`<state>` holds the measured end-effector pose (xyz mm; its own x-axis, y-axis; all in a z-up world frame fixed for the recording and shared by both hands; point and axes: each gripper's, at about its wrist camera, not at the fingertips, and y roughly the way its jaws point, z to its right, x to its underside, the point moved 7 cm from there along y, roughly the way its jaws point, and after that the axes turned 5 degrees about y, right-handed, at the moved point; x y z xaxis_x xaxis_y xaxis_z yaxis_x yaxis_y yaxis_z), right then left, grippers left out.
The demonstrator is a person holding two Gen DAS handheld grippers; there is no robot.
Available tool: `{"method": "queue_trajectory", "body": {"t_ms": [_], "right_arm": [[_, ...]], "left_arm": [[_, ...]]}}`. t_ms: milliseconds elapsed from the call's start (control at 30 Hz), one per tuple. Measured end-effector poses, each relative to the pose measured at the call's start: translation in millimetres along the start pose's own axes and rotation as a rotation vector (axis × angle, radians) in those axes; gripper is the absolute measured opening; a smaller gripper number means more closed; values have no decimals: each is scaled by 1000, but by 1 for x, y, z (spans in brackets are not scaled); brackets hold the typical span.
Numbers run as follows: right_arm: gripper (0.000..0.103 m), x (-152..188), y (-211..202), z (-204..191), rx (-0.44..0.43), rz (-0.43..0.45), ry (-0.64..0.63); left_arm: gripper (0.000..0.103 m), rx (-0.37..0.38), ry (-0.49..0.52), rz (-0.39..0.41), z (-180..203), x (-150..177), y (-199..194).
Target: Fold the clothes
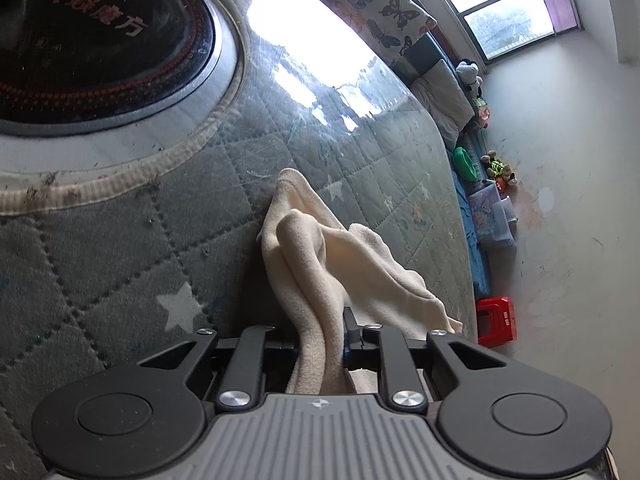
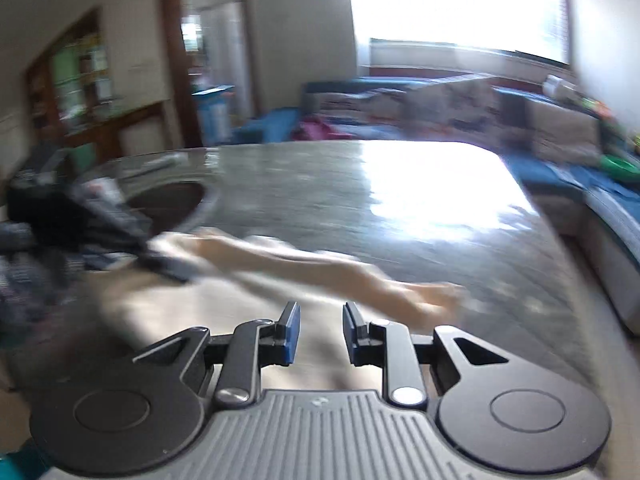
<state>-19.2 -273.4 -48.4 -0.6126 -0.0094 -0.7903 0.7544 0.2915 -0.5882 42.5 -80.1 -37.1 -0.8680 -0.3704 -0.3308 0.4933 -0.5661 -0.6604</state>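
The fold looks barely begun, judging by how the cream garment [image 1: 320, 256] lies: it is bunched and ridged rather than flat, with no clean crease anywhere. The left gripper [image 1: 320, 340] is clamped on a gathered edge of it, cloth pinched between its fingers and trailing away across the glass-topped table [image 1: 120, 240], which serves as landmark here. The right gripper [image 2: 318, 334] hovers above the table with its jaws parted and nothing between them, the garment [image 2: 304, 264] stretched across the tabletop just ahead of it. That view is smeared by motion, so the dark heap [image 2: 60, 232] at the table's left edge may be more clothing waiting, though I cannot be sure. Spreading, smoothing and every fold remain. Sunk into the table beyond the garment is a round black cooktop recess [image 1: 100, 40]; nothing appears to sit in it.
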Motion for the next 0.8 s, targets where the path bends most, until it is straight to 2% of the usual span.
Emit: {"method": "queue_trajectory", "body": {"t_ms": [67,133,200,433,567,600,733,800], "right_arm": [[24,4,4,24,44,-2,46],[33,6,7,46,73,-5,91],[36,9,11,65,86,-14,137],[36,19,22,87,44,-15,267],[36,19,24,87,26,-10,277],[35,18,24,86,26,-12,275],[12,16,24,82,26,-19,281],[11,14,21,79,31,-10,269]], "left_arm": [[19,-5,8,1,1,0,0],[19,-11,18,2,2,-1,0],[19,-18,28,3,3,-2,1],[19,-30,46,2,5,-3,4],[20,-34,53,2,5,-3,5],[20,-35,55,2,5,-3,5],[19,-40,70,4,7,-3,6],[19,-53,93,10,9,-4,6]]}}
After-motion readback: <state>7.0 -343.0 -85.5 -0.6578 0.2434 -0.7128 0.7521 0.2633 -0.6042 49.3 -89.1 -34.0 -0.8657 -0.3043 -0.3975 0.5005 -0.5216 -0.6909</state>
